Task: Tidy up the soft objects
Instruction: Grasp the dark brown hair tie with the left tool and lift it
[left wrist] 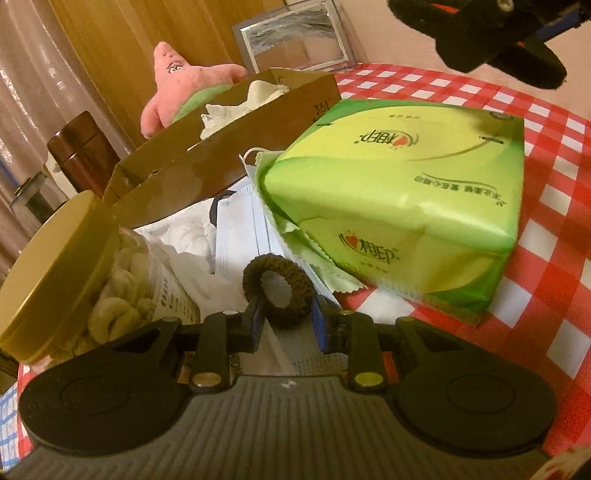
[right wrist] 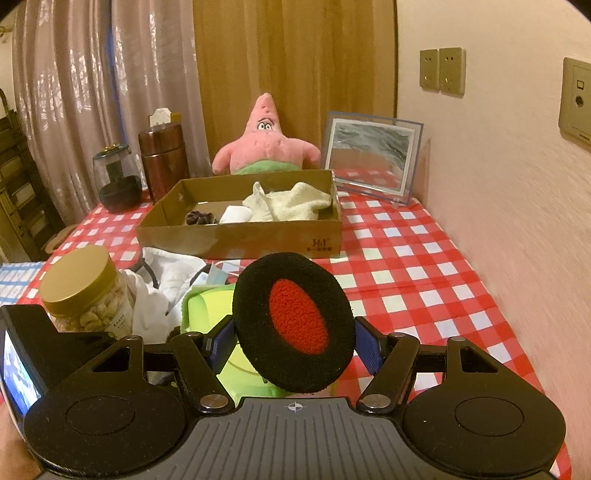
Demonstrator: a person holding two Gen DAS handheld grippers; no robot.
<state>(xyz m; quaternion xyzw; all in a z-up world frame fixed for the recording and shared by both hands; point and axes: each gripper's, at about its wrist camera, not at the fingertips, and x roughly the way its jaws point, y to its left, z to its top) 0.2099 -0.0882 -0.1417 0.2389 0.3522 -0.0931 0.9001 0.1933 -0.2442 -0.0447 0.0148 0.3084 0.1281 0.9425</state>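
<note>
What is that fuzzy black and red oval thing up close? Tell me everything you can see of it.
The fuzzy black oval pad with a red centre looks like soft fleece, perhaps an earmuff cup: a thick black rim around a red plush oval. It hangs tilted above the red and white checked tablecloth, between the blue fingers of the right gripper, which hold it by its sides. From the left view, more black fuzzy parts show.
</note>
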